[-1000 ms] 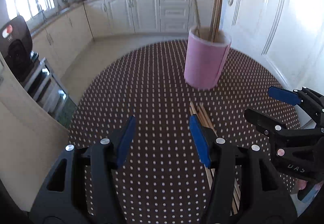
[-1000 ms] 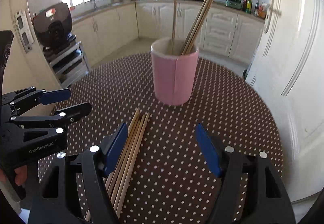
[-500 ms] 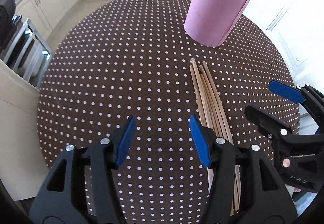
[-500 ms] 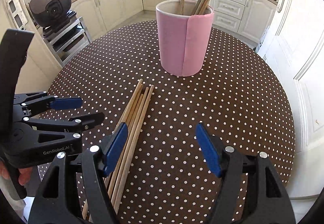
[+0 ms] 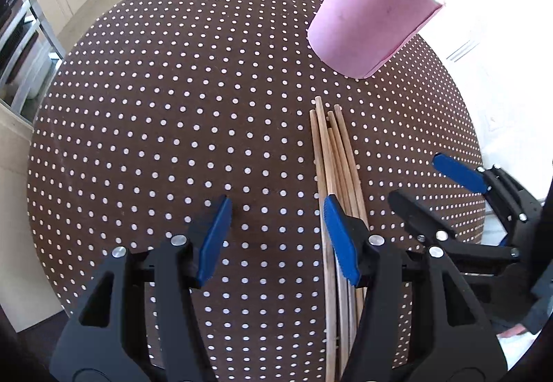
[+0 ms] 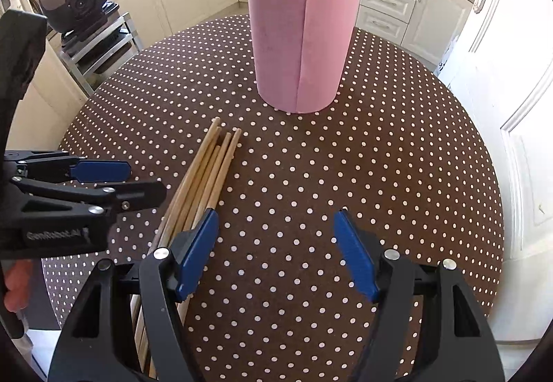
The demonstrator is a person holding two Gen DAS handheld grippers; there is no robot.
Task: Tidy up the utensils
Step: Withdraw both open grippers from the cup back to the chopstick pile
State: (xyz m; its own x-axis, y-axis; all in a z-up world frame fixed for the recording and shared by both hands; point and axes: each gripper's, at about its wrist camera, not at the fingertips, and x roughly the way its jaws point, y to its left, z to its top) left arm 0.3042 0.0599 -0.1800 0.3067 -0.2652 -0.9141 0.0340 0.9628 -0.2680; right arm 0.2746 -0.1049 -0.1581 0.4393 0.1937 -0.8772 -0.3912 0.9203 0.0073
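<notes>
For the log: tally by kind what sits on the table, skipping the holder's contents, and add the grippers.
Loose sticks: 5
Pink holder: 1
Grippers: 2, left and right, both open
Total: 8

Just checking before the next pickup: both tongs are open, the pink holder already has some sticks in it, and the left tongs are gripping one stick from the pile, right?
Not quite. The left tongs are open and gripping nothing; the left wrist view shows the pile of wooden sticks lying on the table. The right tongs are open, and the pink holder has sticks in it.
</notes>
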